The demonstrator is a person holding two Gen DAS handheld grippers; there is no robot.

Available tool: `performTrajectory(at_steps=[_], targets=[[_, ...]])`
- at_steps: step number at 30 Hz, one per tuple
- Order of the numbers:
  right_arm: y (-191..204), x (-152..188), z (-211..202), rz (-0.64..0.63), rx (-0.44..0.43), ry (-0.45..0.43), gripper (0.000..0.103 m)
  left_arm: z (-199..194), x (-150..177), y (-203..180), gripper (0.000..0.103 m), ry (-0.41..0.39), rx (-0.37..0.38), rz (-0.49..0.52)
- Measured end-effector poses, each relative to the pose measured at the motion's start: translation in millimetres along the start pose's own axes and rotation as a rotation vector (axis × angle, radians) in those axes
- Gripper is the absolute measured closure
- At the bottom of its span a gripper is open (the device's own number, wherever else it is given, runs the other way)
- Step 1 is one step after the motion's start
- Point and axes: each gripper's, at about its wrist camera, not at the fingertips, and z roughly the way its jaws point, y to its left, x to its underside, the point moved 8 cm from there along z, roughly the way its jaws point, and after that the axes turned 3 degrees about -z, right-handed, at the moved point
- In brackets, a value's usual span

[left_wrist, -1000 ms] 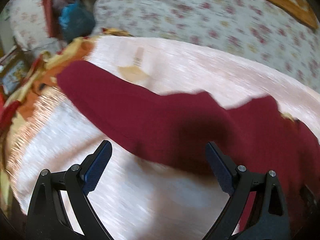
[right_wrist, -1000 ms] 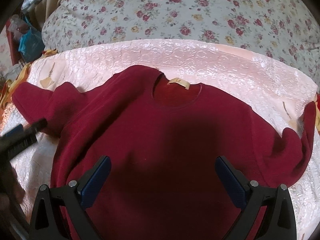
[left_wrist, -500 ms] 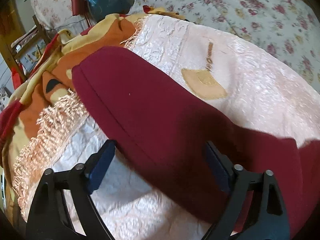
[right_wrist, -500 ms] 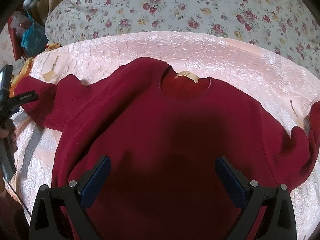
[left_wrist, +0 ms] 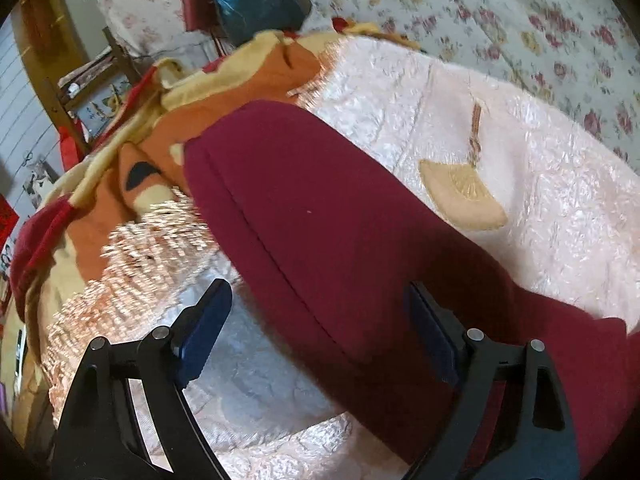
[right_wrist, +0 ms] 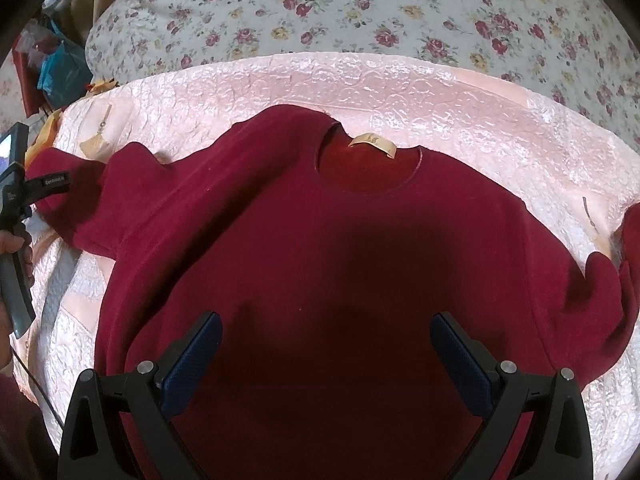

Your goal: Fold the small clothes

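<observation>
Dark red sweater (right_wrist: 320,248) lies front-up, spread flat on a pale pink quilted bedspread (right_wrist: 400,92) w/ embossed pattern; neckline faces away from the right wrist cam, tan neck label (right_wrist: 372,143) showing inside the collar; a dark shadow falls across the chest area.

Right gripper (right_wrist: 326,364) hovers over the lower body of the sweater, jaws released & wide apart, nothing between the blue pads (right_wrist: 192,364); cannot tell if they touch the fabric.

Left gripper (left_wrist: 320,328) is at the sweater's sleeve (left_wrist: 320,216), which stretches out toward the bedspread's edge; jaws released, spread wide; left pad sits over bare bedspread just beside the sleeve's seamed edge, right pad over the red fabric; sleeve not pinched. Cuff end lies near the fringed edge (left_wrist: 132,248) of the bedspread, next to an orange & yellow blanket (left_wrist: 224,96). A tan embroidered fan motif (left_wrist: 460,196) on the bedspread sits just beside the sleeve's far side.

In the right cam the left gripper's body shows at the far left edge, held by the person's hand (right_wrist: 16,252), at the sleeve end; opposite sleeve (right_wrist: 624,280) bunches at the right edge.

Beyond the bedspread: floral-print quilt (right_wrist: 360,12); blue plastic bag (left_wrist: 248,4) & wooden chair (left_wrist: 80,92) in the bkgd.
</observation>
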Motion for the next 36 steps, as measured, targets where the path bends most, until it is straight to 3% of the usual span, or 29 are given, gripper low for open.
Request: performTrajectory(at_steps=[5, 10, 11, 13, 14, 17, 21, 25, 30, 36], targets=[[-3.0, 3.3, 5.5, 0.009, -0.001, 0.019, 0.000, 12.0, -9.5, 3.2, 0.015, 0.005, -0.031, -0.013], [-6.1, 3.6, 8.7, 0.016, 0.002, 0.027, 0.000, 9.2, -14.0, -6.6, 0.018, -0.009, 0.007, -0.009], [-5.8, 3.3, 8.6, 0.017, 0.001, 0.025, 0.000, 6.0, -15.2, -8.4, 0.024, -0.023, 0.021, -0.009], [-4.6, 2.7, 7.3, 0.014, 0.000, 0.019, 0.000, -1.1, -17.6, -10.4, 0.051, -0.050, 0.032, -0.004], [-4.0, 2.8, 6.7, 0.010, -0.001, 0.016, 0.000, -3.6, -18.1, -11.2, 0.056, -0.055, 0.039, -0.004], [-3.2, 2.2, 4.5, 0.009, -0.012, 0.008, 0.000, -3.8, -20.3, -14.4, 0.085, -0.044, 0.099, -0.010], [-5.2, 3.4, 0.6, 0.021, -0.019, -0.002, 0.000, -7.9, -21.7, -11.0, 0.090, -0.045, 0.181, -0.052], [-13.1, 3.8, -5.2, 0.035, -0.016, -0.015, 0.000, -47.6, -16.2, -14.4, 0.091, -0.097, 0.291, -0.060], [-24.9, 1.0, -13.1, 0.067, -0.017, -0.036, 0.000, -129.5, 4.8, -43.8, 0.091, -0.173, 0.460, 0.010], [-46.8, 0.0, -24.8, 0.109, -0.008, -0.061, 0.000, -219.1, 57.9, -118.5, 0.091, -0.196, 0.675, 0.177]])
